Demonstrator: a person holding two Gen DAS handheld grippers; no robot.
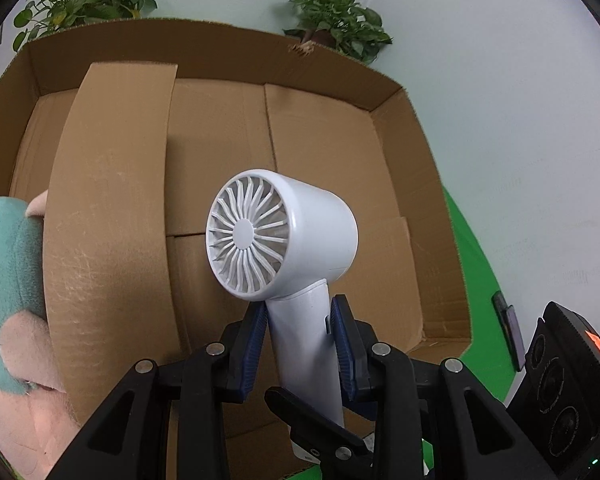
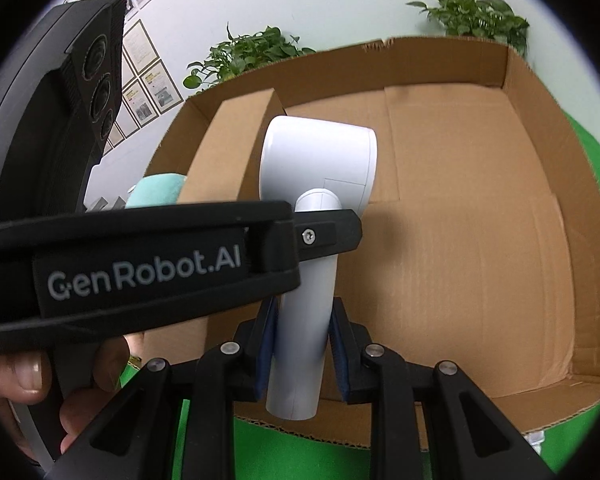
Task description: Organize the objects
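A white handheld fan (image 1: 284, 240) is held upright over the open cardboard box (image 1: 340, 152). My left gripper (image 1: 302, 340) is shut on the fan's handle just below the head. My right gripper (image 2: 304, 352) is shut on the lower part of the same handle; the fan (image 2: 320, 160) shows from behind in the right wrist view, with the left gripper's finger (image 2: 328, 234) crossing the handle higher up. A teal and pink plush toy (image 1: 8, 264) lies in the box's left compartment, behind a cardboard divider (image 1: 108, 216).
The box (image 2: 480, 240) stands on a green surface (image 1: 484, 280) against a pale wall. Two potted plants (image 1: 336, 16) stand behind the box. The right gripper's body (image 1: 568, 392) is at the right edge of the left wrist view.
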